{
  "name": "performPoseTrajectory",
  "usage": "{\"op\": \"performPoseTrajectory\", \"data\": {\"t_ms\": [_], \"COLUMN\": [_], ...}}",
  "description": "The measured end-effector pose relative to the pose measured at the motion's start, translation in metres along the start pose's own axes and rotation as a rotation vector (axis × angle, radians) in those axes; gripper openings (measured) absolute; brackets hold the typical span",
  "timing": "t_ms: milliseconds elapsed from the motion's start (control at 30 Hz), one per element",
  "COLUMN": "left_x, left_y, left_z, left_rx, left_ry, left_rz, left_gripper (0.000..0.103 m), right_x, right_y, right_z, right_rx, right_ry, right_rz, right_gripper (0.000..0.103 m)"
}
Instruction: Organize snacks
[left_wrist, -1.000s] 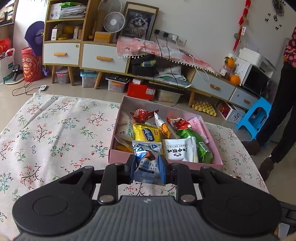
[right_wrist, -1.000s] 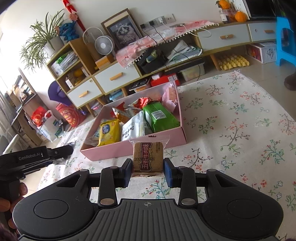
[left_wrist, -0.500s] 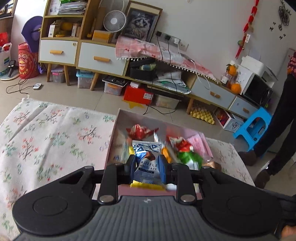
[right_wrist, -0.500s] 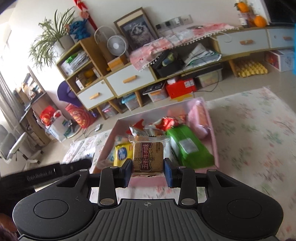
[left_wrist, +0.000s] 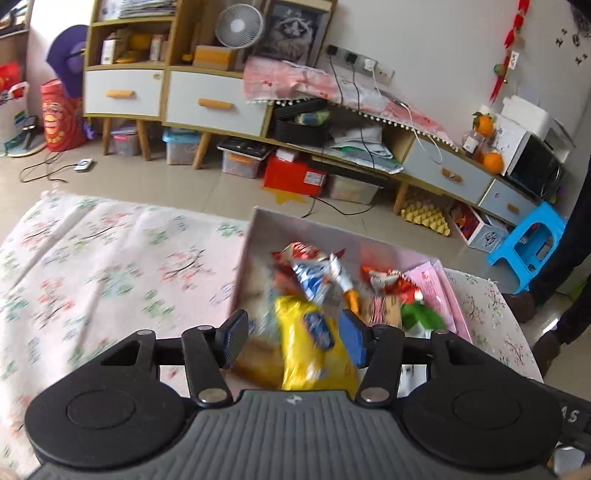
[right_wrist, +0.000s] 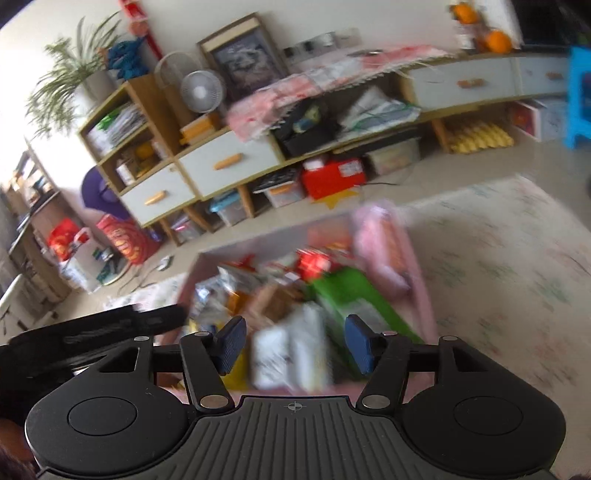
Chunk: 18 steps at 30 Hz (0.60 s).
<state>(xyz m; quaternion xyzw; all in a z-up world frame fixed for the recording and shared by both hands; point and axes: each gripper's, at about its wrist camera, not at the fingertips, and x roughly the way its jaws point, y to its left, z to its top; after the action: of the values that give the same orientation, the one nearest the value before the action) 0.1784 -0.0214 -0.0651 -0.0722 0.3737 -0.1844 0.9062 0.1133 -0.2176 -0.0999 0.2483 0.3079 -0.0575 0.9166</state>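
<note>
One pink box (left_wrist: 448, 291) sits on the floral-clothed bench (left_wrist: 110, 266), heaped with snack packets too blurred to count, among them one yellow packet (left_wrist: 314, 350) and one green packet (right_wrist: 347, 295). Both the left gripper (left_wrist: 291, 341) and right gripper (right_wrist: 293, 345) hover over the box, fingers just spread apart, gripping nothing.

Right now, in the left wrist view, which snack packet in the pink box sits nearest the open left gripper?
The yellow packet: it lies between the left gripper's spread fingers, untouched, at the pink box's near end; the other packets lie farther back.
</note>
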Motion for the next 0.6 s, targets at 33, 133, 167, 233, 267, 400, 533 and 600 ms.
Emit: {"op": "performPoseTrajectory", "data": {"t_ms": [33,133,167,233,267,400,533,600], "left_x": [-0.009,-0.030,-0.039,-0.055,-0.064,-0.106,-0.140,-0.155], "left_y": [0.002,0.004,0.002,-0.005,-0.010,-0.030,-0.048,-0.054], "left_z": [-0.003,-0.012,-0.017,-0.023,-0.025,-0.028,-0.025,-0.029], "left_rx": [-0.009,-0.047,-0.057,-0.052,-0.040,0.022,0.054,0.058], "left_ry": [0.000,0.022,0.029,0.037,0.040,0.008,-0.022,-0.046], "left_rz": [-0.003,-0.001,0.003,0.013,0.023,0.084,0.163,0.197], "left_gripper": [0.053,0.057,0.057,0.063,0.068,0.092,0.102,0.102], "right_x": [-0.010,-0.042,-0.053,-0.074,-0.083,-0.116,-0.148,-0.164], "right_y": [-0.005,-0.008,-0.007,-0.001,0.003,0.026,0.050,0.058], "right_z": [-0.004,-0.012,-0.014,-0.016,-0.016,-0.011,-0.009,-0.013], "right_rx": [0.002,-0.028,-0.039,-0.055,-0.063,-0.095,-0.111,-0.124], "right_ry": [0.000,-0.017,-0.018,-0.014,-0.008,0.028,0.046,0.020], "right_rz": [-0.006,-0.043,-0.053,-0.052,-0.055,-0.128,-0.204,-0.268], "right_gripper": [0.059,0.059,0.060,0.064,0.068,0.070,0.094,0.094]}}
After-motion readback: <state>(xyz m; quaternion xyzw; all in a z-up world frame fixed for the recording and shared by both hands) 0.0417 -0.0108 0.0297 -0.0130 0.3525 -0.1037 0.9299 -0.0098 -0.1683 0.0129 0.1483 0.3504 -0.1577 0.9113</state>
